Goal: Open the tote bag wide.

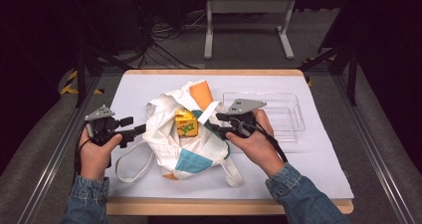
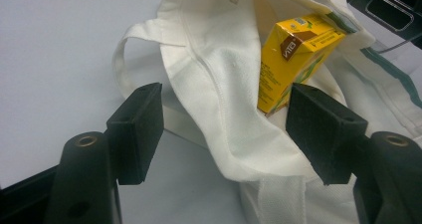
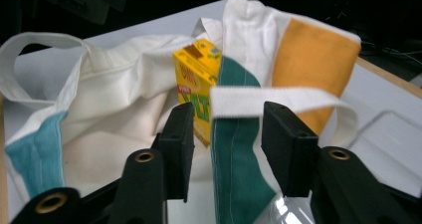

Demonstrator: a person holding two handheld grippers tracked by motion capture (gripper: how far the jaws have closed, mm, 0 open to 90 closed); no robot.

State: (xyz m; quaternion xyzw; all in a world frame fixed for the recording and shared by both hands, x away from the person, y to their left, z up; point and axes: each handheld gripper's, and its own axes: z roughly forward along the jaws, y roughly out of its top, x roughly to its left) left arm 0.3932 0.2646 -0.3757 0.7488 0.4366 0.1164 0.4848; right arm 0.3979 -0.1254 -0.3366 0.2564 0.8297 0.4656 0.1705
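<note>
A white cloth tote bag (image 1: pixel 166 134) with orange, green and light-blue patches lies crumpled on the white table top (image 1: pixel 308 154). A yellow drink carton (image 1: pixel 186 123) stands upright in its open mouth. My left gripper (image 1: pixel 133 126) is at the bag's left rim. In the left gripper view its jaws (image 2: pixel 224 129) stand open with the white rim (image 2: pixel 214 84) lying between them and the carton (image 2: pixel 293 55) just beyond. My right gripper (image 1: pixel 216 123) is at the bag's right side. In the right gripper view it (image 3: pixel 226 139) is open, with the green edge (image 3: pixel 234 164) and a white strap (image 3: pixel 278 102) between its jaws.
A clear plastic tray (image 1: pixel 291 112) sits on the table just right of the bag, behind my right hand. One bag handle (image 1: pixel 130 162) loops out toward the front left. A white metal stand (image 1: pixel 246 7) is on the floor beyond the table.
</note>
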